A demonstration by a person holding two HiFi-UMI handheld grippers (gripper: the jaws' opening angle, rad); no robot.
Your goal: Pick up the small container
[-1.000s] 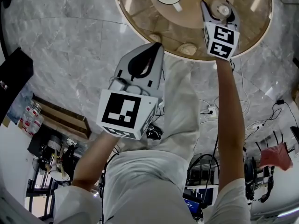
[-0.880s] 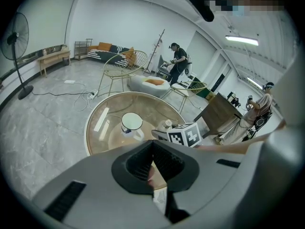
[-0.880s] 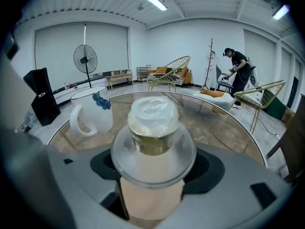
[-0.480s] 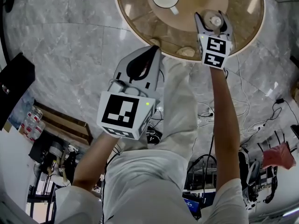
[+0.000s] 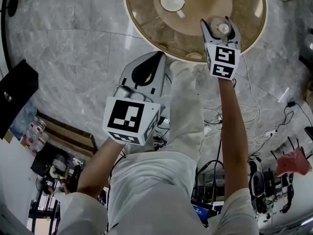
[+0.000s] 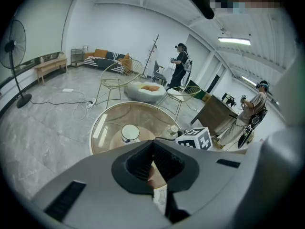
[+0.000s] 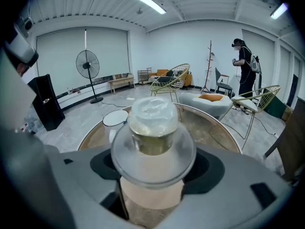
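One small container (image 7: 153,123): clear, round, domed lid, wide flared base, yellowish stuff inside. Sits between right gripper (image 5: 220,26) jaws, which are clamped on it, over round amber glass table (image 5: 142,21). One white mug (image 5: 172,1) on table. Left gripper (image 5: 158,58) pinched closed, empty. Two checkered marker cubes, one per gripper.

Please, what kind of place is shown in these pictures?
Probably a large studio furnished like a lounge, not a home. A round glass table, wire chairs and a sofa stand on an open stone floor, and another person wears a headset.
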